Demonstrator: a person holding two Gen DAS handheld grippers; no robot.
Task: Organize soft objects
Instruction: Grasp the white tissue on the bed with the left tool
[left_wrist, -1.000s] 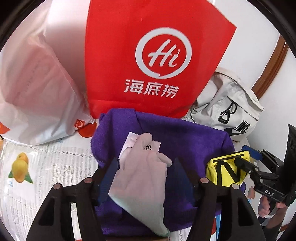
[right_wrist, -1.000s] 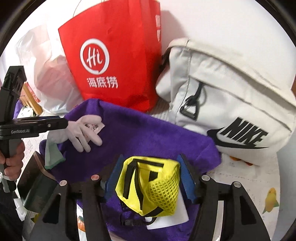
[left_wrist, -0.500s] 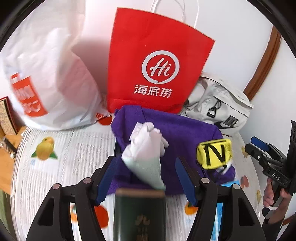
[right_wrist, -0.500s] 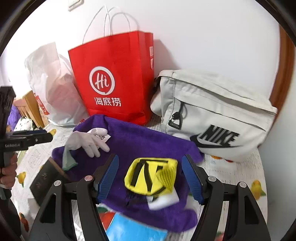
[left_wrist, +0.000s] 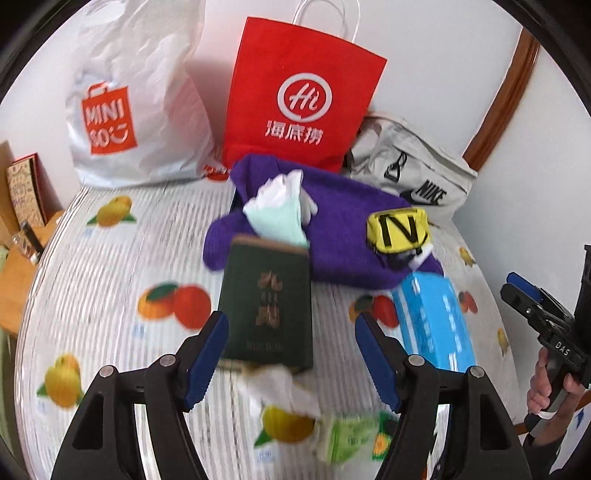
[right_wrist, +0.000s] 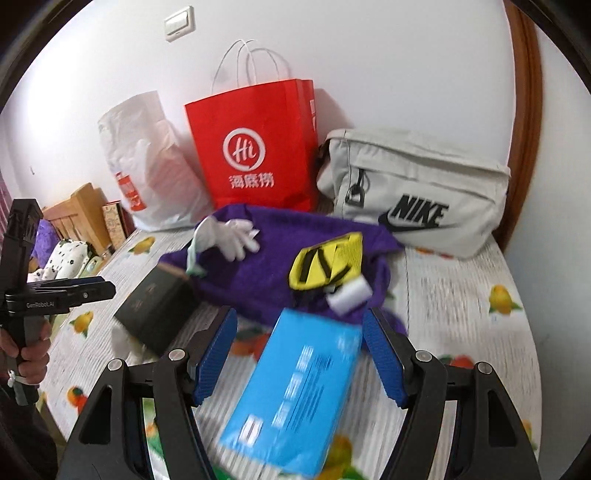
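Note:
A purple towel (left_wrist: 343, 236) lies bunched at the back of the table. On it rest a white glove (left_wrist: 280, 206) and a yellow mesh pouch (left_wrist: 399, 230). My left gripper (left_wrist: 291, 321) hangs above the table well short of the towel. Its jaws are opening and grip nothing; a dark green box (left_wrist: 267, 302) lies on the table below them. In the right wrist view my right gripper (right_wrist: 300, 314) is open over a blue box (right_wrist: 295, 398), with the pouch (right_wrist: 325, 264) and glove (right_wrist: 229, 236) beyond its fingertips.
A red paper bag (left_wrist: 299, 92), a white plastic bag (left_wrist: 129, 110) and a grey Nike bag (left_wrist: 413, 173) stand against the wall. A green tissue pack (left_wrist: 354, 439) and a loose tissue (left_wrist: 277, 387) lie near the front of the fruit-printed tablecloth (left_wrist: 110, 295).
Both grippers have let go and pulled back from the towel. The glove and the pouch, once between the jaws, now lie on it. The green and blue boxes have come into view.

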